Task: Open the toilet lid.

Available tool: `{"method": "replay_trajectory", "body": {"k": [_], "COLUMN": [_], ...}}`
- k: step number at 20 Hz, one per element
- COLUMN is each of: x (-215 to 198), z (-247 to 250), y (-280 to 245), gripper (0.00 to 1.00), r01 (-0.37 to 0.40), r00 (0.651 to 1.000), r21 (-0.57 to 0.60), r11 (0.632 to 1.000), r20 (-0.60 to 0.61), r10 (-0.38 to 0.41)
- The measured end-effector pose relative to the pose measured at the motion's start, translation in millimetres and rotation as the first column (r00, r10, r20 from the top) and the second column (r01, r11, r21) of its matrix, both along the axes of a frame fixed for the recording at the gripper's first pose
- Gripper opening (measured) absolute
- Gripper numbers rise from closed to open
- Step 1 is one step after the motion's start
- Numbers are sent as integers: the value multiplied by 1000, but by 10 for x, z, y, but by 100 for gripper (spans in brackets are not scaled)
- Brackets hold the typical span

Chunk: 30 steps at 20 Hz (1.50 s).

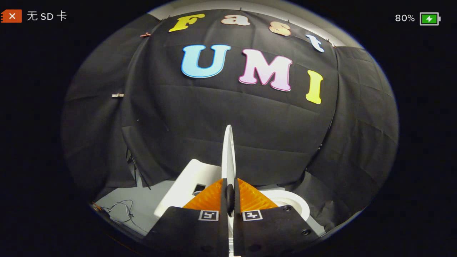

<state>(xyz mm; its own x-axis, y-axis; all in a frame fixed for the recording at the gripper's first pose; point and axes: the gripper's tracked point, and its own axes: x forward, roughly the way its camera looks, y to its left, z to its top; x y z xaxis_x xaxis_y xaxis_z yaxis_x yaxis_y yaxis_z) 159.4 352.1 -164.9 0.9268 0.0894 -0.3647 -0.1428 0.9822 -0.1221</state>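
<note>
The tool (230, 194) points forward and slightly up, its fingers (210, 198) clamped on the thin edge of the toilet lid (228, 153), which stands upright between them. Beyond lie the white tank (185, 180) and toilet bowl (294, 203), then the black cloth wall (214, 117).

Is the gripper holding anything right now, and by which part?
Yes. The gripper is shut on the toilet lid, both fingers pinching its thin free edge; the lid stands edge-on above them.

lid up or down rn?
Up. The toilet lid stands on edge, clamped between the gripper fingers, with the open toilet bowl beside it.
</note>
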Motion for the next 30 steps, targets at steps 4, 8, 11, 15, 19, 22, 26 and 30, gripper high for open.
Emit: {"method": "replay_trajectory", "body": {"k": [4, 8, 11, 15, 19, 22, 26, 30], "x": [-13, -23, -22, -15, -57, -64, -99, -159], "z": [-26, -20, -46, -50, -16, -44, 57, 253], "y": [140, 117, 139, 133, 16, 55, -27, -158], "gripper": [10, 10, 10, 15, 40, 76, 99, 99], "r01": [-20, -15, 3, 22, 33, -5, -28, -38], "r00": [1000, 1000, 1000, 1000, 999, 1000, 999, 998], "r21": [-58, -101, -86, -52, -51, -35, -11, 17], "r11": [998, 995, 996, 998, 998, 999, 1000, 999], "r20": [15, 19, 22, 10, 24, 6, 17, 46], "r10": [21, 17, -1, -22, -32, 5, 28, 37]}}
